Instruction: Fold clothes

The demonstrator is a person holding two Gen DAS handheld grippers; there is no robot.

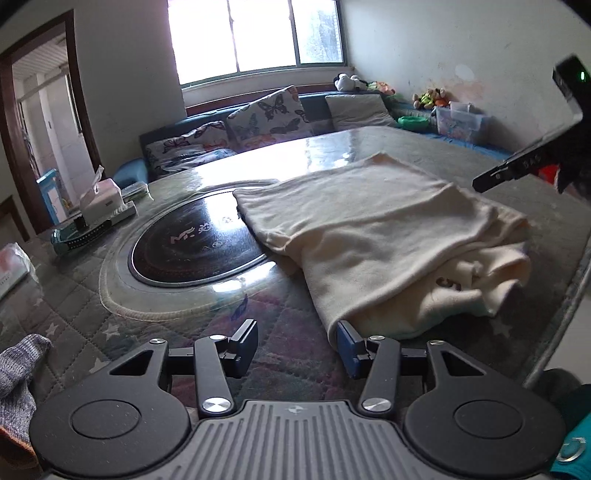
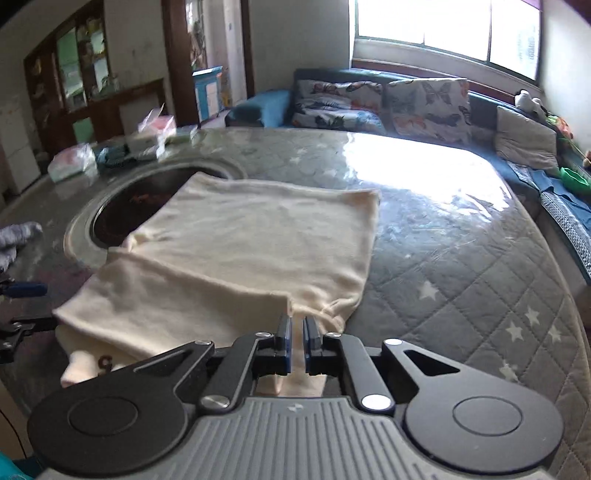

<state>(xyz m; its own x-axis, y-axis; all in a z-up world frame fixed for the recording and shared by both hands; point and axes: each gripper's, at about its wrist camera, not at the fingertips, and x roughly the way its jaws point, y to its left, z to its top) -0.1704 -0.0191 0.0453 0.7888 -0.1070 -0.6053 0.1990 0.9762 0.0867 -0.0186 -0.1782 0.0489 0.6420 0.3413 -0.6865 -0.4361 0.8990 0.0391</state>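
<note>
One cream garment [image 2: 255, 243] lies folded on your counter [image 2: 461, 258], its long side running from the dark round plate [image 1: 195, 243] back toward you. Your right tool [image 2: 297, 341] pinches its near edge; your left tool [image 1: 297, 341] sits apart, empty.

I see the folded garment [image 1: 376, 236] lying on the table [image 1: 184, 332], with its far left corner over the round plate [image 1: 192, 243] set in the table top. My left gripper [image 1: 297, 343] is at the near edge of the garment, and one finger [image 1: 349, 347] is just beside the cloth. My right gripper [image 2: 297, 339] is at the garment's near right corner. A tissue box [image 1: 101, 199] sits far left on the table. The sofa [image 1: 258, 118] is behind the table, under the window [image 1: 255, 33].
</note>
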